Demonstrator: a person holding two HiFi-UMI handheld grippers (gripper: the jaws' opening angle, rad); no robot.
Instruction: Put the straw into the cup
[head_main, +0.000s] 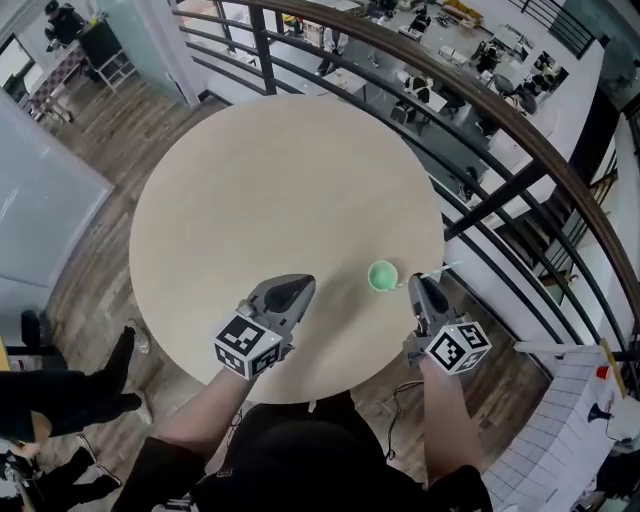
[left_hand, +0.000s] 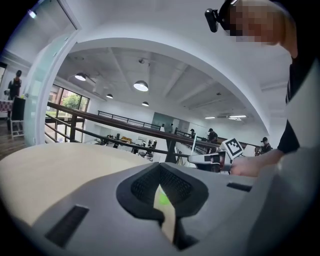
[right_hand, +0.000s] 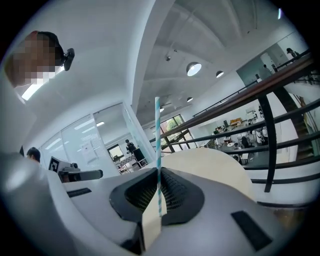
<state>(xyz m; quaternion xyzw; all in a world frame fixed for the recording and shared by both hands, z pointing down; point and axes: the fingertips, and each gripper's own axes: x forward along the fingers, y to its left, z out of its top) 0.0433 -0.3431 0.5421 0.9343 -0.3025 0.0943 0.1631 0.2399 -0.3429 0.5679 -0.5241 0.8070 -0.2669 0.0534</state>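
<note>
A small green cup (head_main: 382, 275) stands on the round beige table (head_main: 260, 190), near its right front edge. My right gripper (head_main: 421, 284) is just right of the cup, shut on a thin teal-and-white striped straw (head_main: 441, 270) that points away to the right. In the right gripper view the straw (right_hand: 157, 145) rises upright from between the jaws. My left gripper (head_main: 293, 291) rests low over the table, left of the cup, shut with nothing in it. Through its narrow slit a bit of the green cup (left_hand: 161, 198) shows.
A dark metal railing (head_main: 480, 130) curves round the table's far and right sides, with a lower office floor beyond it. A person's dark shoes (head_main: 120, 360) stand on the wood floor at the left. The table's front edge is close to my body.
</note>
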